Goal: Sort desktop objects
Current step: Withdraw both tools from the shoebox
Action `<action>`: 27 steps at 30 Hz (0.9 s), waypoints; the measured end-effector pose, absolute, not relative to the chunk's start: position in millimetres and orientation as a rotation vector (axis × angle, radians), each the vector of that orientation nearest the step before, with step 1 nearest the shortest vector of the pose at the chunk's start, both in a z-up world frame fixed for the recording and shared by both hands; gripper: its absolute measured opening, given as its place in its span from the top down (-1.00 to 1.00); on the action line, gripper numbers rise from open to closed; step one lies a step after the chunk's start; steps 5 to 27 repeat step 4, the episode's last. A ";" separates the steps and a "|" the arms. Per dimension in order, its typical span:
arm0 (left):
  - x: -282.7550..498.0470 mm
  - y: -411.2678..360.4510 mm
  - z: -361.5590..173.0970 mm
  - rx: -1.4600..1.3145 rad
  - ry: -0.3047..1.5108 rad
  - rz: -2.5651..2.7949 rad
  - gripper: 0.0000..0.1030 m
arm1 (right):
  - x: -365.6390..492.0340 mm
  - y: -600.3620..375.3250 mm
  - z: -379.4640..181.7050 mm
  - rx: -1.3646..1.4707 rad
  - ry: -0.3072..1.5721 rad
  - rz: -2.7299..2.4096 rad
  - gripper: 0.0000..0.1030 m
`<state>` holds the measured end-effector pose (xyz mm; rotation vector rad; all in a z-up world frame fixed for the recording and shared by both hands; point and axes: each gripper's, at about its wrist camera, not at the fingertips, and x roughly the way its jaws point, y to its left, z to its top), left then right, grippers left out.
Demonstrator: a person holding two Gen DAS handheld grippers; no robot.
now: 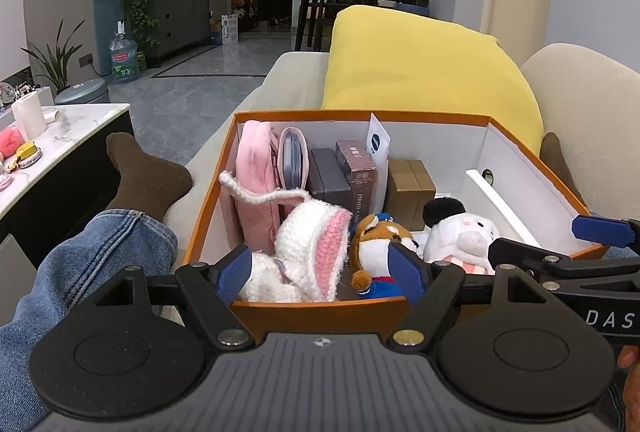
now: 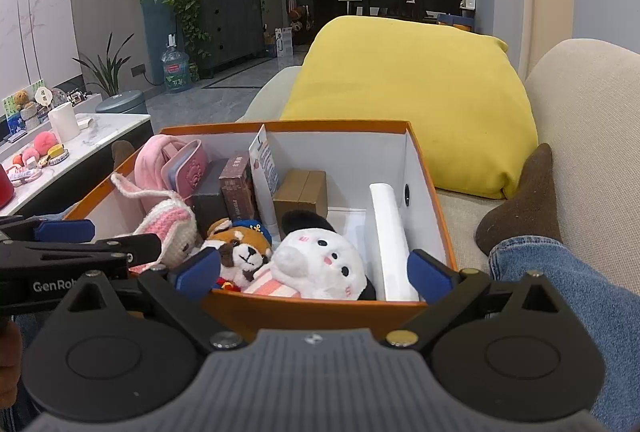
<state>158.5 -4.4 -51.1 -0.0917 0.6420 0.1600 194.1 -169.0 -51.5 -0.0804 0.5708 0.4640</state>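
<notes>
A: What is nearest in the orange box (image 1: 208,208)?
B: Three plush toys at the front wall: knitted bunny (image 1: 308,252), fox toy (image 1: 378,252), white plush (image 2: 320,260). Behind them stand a pink pouch (image 1: 256,184), dark boxes (image 1: 344,176) and a brown carton (image 1: 412,188).
A: The tools?
B: Left gripper (image 1: 322,272) and right gripper (image 2: 314,272) both spread wide, holding nothing

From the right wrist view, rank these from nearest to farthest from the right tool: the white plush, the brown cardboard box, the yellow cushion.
Right tool is open, at the orange box's near edge.
1. White plush, just ahead between its fingers, inside the box.
2. Brown cardboard box, deeper in, toward the back wall.
3. Yellow cushion, beyond the box on the sofa.
</notes>
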 end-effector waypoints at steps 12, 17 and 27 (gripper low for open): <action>158.7 -4.5 -51.1 -0.092 0.643 0.160 -0.72 | 194.2 -169.1 -51.4 -0.080 0.571 0.464 -0.93; 158.7 -4.5 -51.1 -0.092 0.643 0.160 -0.72 | 194.2 -169.1 -51.4 -0.080 0.571 0.464 -0.93; 158.7 -4.5 -51.1 -0.092 0.643 0.160 -0.72 | 194.2 -169.1 -51.4 -0.080 0.571 0.464 -0.93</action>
